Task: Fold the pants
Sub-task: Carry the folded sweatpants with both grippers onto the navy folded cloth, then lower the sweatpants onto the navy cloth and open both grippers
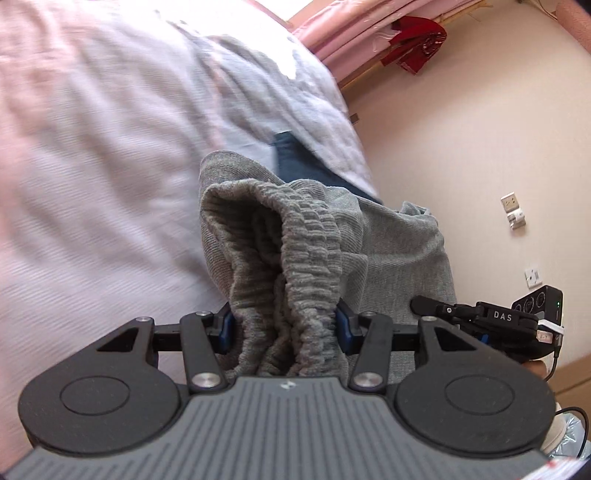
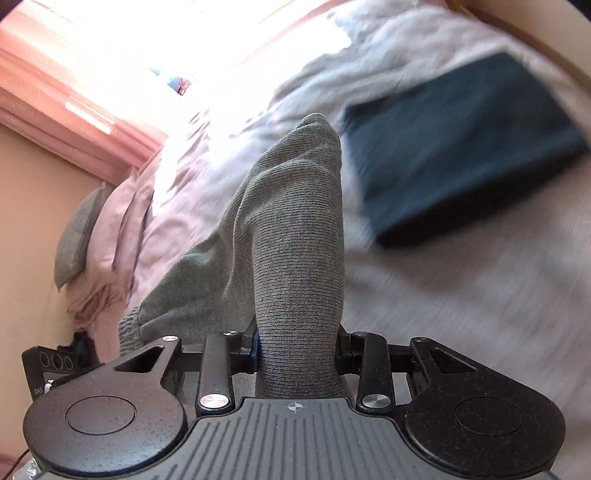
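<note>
Grey knit pants (image 1: 295,240) hang bunched over a bed with a pale pink-white cover (image 1: 92,166). My left gripper (image 1: 284,328) is shut on their ribbed elastic waistband, which fills the space between the blue pads. In the right wrist view my right gripper (image 2: 297,354) is shut on a thick fold of the same grey pants (image 2: 291,236), which rises away from the fingers toward the bed. The right gripper (image 1: 491,321) also shows at the right edge of the left wrist view, and the left gripper's body (image 2: 55,365) shows at the lower left of the right wrist view.
A folded dark blue garment (image 2: 461,147) lies on the bed (image 2: 461,314) to the right of the grey pants. Pillows (image 2: 110,229) sit at the bed's left end. Pink curtains (image 1: 369,33) and a red cloth (image 1: 417,40) hang by the cream wall with sockets (image 1: 513,214).
</note>
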Demonstrator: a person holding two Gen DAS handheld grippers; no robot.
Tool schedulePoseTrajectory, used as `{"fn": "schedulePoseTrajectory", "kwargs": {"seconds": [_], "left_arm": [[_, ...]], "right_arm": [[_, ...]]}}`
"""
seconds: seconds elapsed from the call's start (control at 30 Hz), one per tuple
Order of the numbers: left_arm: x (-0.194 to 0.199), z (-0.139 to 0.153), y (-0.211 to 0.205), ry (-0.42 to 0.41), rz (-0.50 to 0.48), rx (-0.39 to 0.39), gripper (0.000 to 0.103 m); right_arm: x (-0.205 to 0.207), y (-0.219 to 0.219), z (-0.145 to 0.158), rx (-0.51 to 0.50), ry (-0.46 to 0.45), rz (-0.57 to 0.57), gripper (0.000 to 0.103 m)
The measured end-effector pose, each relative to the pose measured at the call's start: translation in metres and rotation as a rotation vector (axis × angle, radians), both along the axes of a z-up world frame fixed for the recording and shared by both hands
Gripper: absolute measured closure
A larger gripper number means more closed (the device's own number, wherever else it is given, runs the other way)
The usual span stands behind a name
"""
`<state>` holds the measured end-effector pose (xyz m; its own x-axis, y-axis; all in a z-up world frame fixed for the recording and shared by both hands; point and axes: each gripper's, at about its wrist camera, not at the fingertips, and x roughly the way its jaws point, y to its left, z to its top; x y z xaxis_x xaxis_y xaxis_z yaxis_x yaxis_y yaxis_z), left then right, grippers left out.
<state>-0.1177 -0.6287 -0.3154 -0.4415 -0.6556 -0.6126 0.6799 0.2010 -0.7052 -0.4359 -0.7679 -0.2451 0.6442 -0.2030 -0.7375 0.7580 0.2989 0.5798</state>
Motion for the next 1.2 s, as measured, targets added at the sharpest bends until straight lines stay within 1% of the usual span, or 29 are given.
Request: {"fn": "schedulePoseTrajectory", "kwargs": {"seconds": [0.07, 0.13, 0.2, 0.27, 0.33, 0.4, 0.5, 0.6, 0.67, 0.7, 0.73, 0.77, 0.8, 0.83, 0.9, 0.93, 0.97, 1.0, 1.03, 1.07, 1.1, 1.13, 1.17, 1.2], "left_arm": [[-0.030, -0.001, -0.055, 0.017, 0.017, -0.022, 0.058], [-0.056, -0.004, -0.106, 0.016, 0.017, -0.043, 0.059], [-0.074, -0.009, -0.150, 0.007, 0.013, -0.053, 0.059], [-0.090, -0.016, -0.186, -0.011, 0.004, -0.050, 0.059], [-0.097, -0.023, -0.213, -0.031, -0.003, -0.040, 0.059], [-0.101, -0.031, -0.233, -0.048, -0.005, -0.026, 0.059], [-0.104, -0.044, -0.254, -0.071, -0.013, -0.019, 0.059], [-0.106, -0.063, -0.271, -0.078, -0.016, -0.009, 0.058], [-0.104, -0.080, -0.278, -0.097, -0.008, 0.017, 0.053], [-0.102, -0.089, -0.281, -0.104, 0.005, 0.043, 0.051], [-0.098, -0.097, -0.282, -0.094, 0.015, 0.068, 0.047], [-0.093, -0.100, -0.282, -0.078, 0.024, 0.077, 0.046], [-0.090, -0.098, -0.281, -0.077, 0.026, 0.078, 0.045], [-0.087, -0.093, -0.278, -0.099, 0.014, 0.072, 0.045], [-0.087, -0.075, -0.269, -0.181, -0.003, 0.030, 0.045], [-0.086, -0.063, -0.263, -0.237, 0.008, 0.003, 0.045], [-0.084, -0.052, -0.259, -0.275, 0.025, -0.016, 0.045], [-0.083, -0.043, -0.256, -0.316, 0.049, -0.024, 0.047], [-0.083, -0.032, -0.255, -0.358, 0.069, -0.035, 0.055], [-0.086, -0.023, -0.255, -0.391, 0.077, -0.046, 0.066], [-0.093, -0.014, -0.256, -0.420, 0.074, -0.055, 0.068], [-0.104, -0.007, -0.256, -0.452, 0.053, -0.069, 0.072], [-0.117, -0.002, -0.257, -0.490, 0.017, -0.089, 0.080], [-0.132, 0.000, -0.257, -0.540, -0.033, -0.111, 0.084]], "right_arm": [[-0.027, -0.057, 0.006, -0.025, 0.007, 0.010, 0.072], [-0.053, -0.111, 0.007, -0.037, 0.011, 0.004, 0.072], [-0.072, -0.154, 0.002, -0.047, 0.005, -0.005, 0.072], [-0.089, -0.187, -0.008, -0.044, -0.008, -0.018, 0.072], [-0.100, -0.214, -0.022, -0.038, -0.019, -0.023, 0.072], [-0.106, -0.233, -0.037, -0.034, -0.031, -0.020, 0.072], [-0.119, -0.258, -0.060, -0.014, -0.055, -0.029, 0.072], [-0.125, -0.278, -0.080, -0.001, -0.066, -0.030, 0.072], [-0.125, -0.285, -0.093, -0.003, -0.040, -0.032, 0.069], [-0.125, -0.287, -0.101, -0.002, 0.000, -0.051, 0.066], [-0.126, -0.287, -0.105, -0.010, 0.042, -0.077, 0.056], [-0.129, -0.285, -0.106, -0.028, 0.062, -0.107, 0.053], [-0.135, -0.280, -0.103, -0.055, 0.050, -0.141, 0.051], [-0.140, -0.276, -0.098, -0.078, 0.042, -0.161, 0.050], [-0.148, -0.265, -0.081, -0.162, 0.074, -0.180, 0.050], [-0.150, -0.259, -0.070, -0.215, 0.086, -0.177, 0.050], [-0.151, -0.254, -0.062, -0.259, 0.095, -0.170, 0.050], [-0.150, -0.249, -0.053, -0.297, 0.100, -0.159, 0.050], [-0.147, -0.245, -0.048, -0.323, 0.114, -0.144, 0.051], [-0.143, -0.240, -0.043, -0.347, 0.144, -0.134, 0.053], [-0.135, -0.233, -0.037, -0.378, 0.186, -0.124, 0.055], [-0.128, -0.222, -0.033, -0.412, 0.223, -0.106, 0.061], [-0.122, -0.209, -0.030, -0.448, 0.248, -0.089, 0.066], [-0.116, -0.192, -0.028, -0.484, 0.266, -0.072, 0.067]]}}
